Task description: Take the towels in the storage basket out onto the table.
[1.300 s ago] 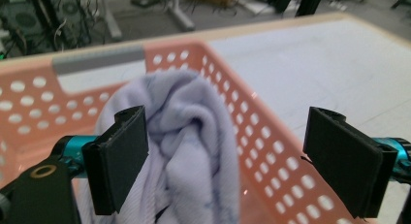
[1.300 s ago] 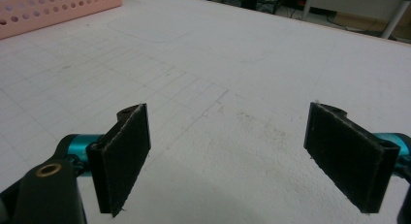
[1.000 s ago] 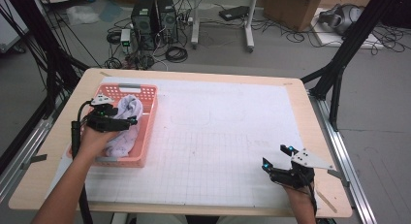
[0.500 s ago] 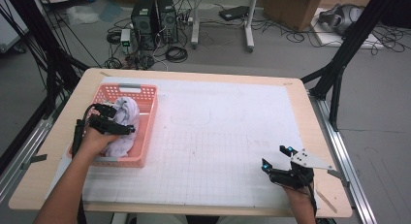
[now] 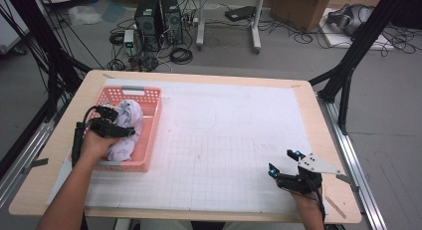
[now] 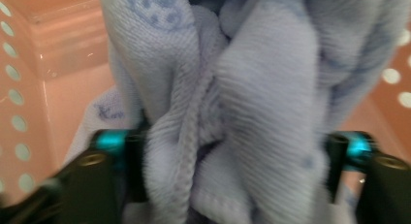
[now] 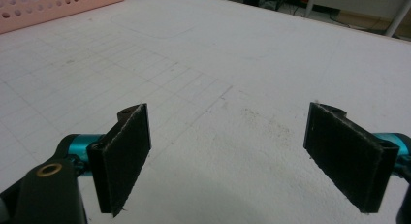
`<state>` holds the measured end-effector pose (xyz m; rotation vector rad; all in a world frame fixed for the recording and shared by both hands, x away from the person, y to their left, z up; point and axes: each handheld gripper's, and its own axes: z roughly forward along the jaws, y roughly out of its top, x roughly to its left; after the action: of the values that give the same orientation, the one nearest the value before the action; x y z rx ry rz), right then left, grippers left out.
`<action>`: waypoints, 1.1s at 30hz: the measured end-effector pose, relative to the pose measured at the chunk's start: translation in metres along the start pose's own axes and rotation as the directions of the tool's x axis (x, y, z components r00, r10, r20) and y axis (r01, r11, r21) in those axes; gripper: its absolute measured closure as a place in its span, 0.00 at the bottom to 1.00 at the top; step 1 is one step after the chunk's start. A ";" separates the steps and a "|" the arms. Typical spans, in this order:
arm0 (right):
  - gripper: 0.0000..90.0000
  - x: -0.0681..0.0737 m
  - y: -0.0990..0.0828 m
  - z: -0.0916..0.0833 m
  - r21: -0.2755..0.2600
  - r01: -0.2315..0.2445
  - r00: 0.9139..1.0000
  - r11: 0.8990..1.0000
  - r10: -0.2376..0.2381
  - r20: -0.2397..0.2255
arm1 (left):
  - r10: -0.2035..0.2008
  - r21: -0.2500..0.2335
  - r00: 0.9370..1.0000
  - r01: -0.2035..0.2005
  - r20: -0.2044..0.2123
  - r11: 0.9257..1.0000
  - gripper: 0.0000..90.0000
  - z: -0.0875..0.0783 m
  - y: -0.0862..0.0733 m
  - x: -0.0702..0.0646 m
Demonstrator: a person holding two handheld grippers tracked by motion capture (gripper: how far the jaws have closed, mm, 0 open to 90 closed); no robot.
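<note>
Item: crumpled pale blue cloth with printed motifs, in a pink perforated plastic basket
Near edge, right: right gripper (image 5: 284,162) rests on the white gridded table mat (image 5: 224,140), jaws spread wide, nothing between the black pads (image 7: 127,156). Left, farther in: left gripper (image 5: 119,121) reaches into the pink perforated plastic basket (image 5: 150,125), jaws just closing around a thick fold of the crumpled pale blue cloth (image 6: 242,98), which bulges between them; whether the pads already press it cannot be told. Basket stands at the mat's left edge; computer towers (image 5: 158,17) beyond on the floor
</note>
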<state>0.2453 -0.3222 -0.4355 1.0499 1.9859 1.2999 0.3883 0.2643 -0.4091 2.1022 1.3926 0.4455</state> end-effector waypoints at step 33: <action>0.18 -0.001 0.001 0.000 -0.001 0.008 1.000 1.000 -0.008 0.011 | -0.006 -0.530 0.984 0.101 0.177 0.842 0.60 -0.090 0.020 0.000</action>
<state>0.2458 -0.3229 -0.4346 1.0455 1.9796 1.2876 0.3528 0.2834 -0.3261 1.5938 1.0671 0.5480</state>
